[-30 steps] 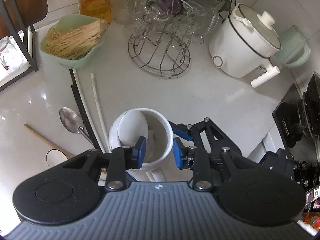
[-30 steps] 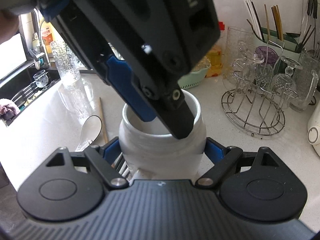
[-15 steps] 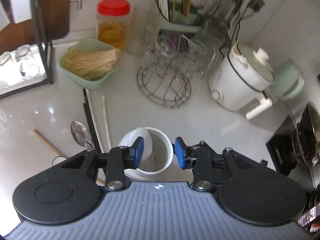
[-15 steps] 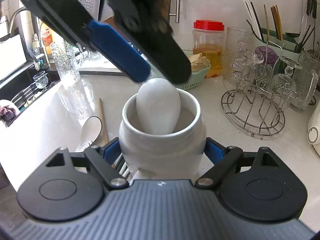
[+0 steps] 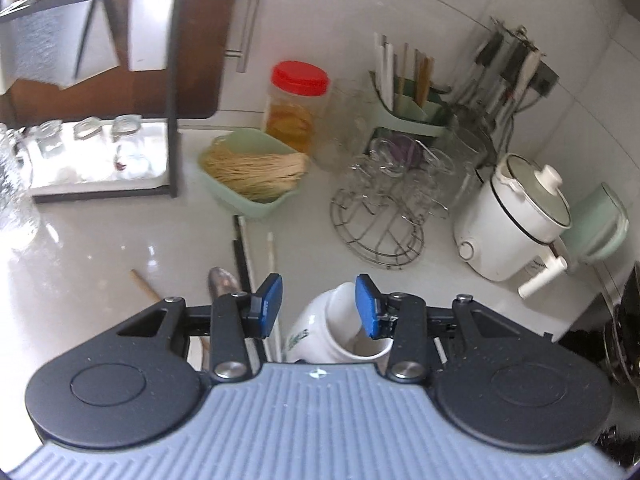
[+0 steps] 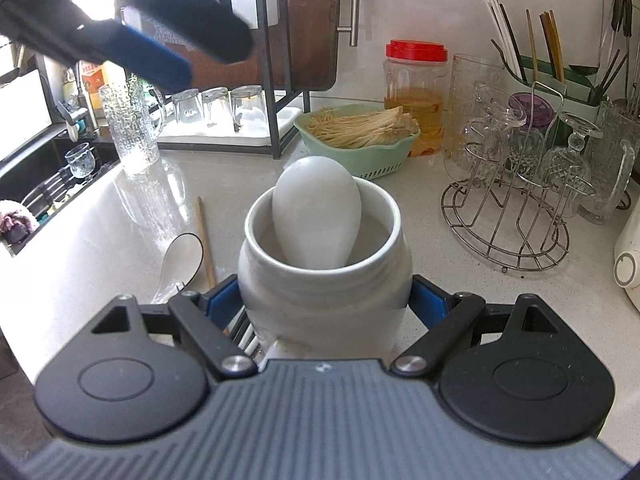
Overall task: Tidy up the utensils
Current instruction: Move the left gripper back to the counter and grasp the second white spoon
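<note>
My right gripper [image 6: 326, 304] is shut on a white ceramic jar [image 6: 360, 292], one blue pad on each side of its body. A white ceramic spoon [image 6: 316, 216] stands in the jar, bowl end up, leaning on the far rim. My left gripper [image 5: 319, 306] hovers above and left of the jar [image 5: 316, 340]; its jaws have just been opening and nothing is between them. The right wrist view catches the left gripper [image 6: 192, 52] at the top left. On the counter beside the jar lie another white spoon [image 6: 180, 256], a wooden chopstick [image 6: 206, 240], a metal spoon [image 5: 222, 280] and white chopsticks [image 5: 272, 252].
A green basket of noodles [image 6: 360, 140] and a red-lidded jar [image 6: 416, 92] stand behind. A wire rack of glasses [image 6: 508, 216] is at the right, a white cooker [image 5: 516, 220] beyond it. A sink [image 6: 44, 184] lies left, a metal shelf [image 6: 276, 116] with glasses at the back.
My left gripper has let go of the white spoon, lifted up and away from the jar and widened its jaws. The spoon stays standing in the jar. The right gripper has not moved.
</note>
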`<state>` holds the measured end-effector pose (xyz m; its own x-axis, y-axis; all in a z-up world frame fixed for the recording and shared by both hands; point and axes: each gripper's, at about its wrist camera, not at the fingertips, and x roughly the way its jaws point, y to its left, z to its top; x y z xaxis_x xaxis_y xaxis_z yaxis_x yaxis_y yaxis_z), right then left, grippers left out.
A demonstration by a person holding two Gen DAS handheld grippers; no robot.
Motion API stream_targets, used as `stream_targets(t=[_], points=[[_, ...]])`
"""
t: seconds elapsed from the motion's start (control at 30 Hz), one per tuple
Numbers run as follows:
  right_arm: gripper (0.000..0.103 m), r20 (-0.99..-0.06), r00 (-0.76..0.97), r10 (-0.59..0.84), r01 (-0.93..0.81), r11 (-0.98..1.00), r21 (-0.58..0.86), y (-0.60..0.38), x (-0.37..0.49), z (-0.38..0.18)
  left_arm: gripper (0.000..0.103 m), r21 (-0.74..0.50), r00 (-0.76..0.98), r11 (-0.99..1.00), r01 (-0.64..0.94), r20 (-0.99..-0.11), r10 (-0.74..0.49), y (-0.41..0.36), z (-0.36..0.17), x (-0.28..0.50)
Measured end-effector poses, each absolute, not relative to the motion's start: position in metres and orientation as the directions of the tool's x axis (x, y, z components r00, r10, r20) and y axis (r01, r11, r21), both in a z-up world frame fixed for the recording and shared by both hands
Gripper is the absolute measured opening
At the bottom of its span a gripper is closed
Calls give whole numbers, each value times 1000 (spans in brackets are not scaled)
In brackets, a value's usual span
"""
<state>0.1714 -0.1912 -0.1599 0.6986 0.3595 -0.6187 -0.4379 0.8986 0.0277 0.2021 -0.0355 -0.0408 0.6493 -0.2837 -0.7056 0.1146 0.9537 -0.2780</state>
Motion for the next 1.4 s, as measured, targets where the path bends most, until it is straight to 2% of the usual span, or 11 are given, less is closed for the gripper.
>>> stream_targets(t=[0.73, 1.03, 1.17, 1.4], points=[[90, -625, 703, 338, -412, 911, 30, -194, 173, -159, 46, -248, 623, 966, -73, -768, -151, 13, -111, 189], [90, -626, 714, 313, -381, 924, 27, -201, 170, -158, 52, -197, 574, 974, -112, -813, -98, 26, -155, 194], [90, -629, 714, 308, -379, 925, 23, -200, 169, -158, 62, -194, 557, 974, -115, -824, -98, 27, -170, 200], [90, -635, 710, 304, -378, 925, 20, -200, 170, -157, 62, -172, 552, 978, -121, -830, -78, 23, -184, 213]])
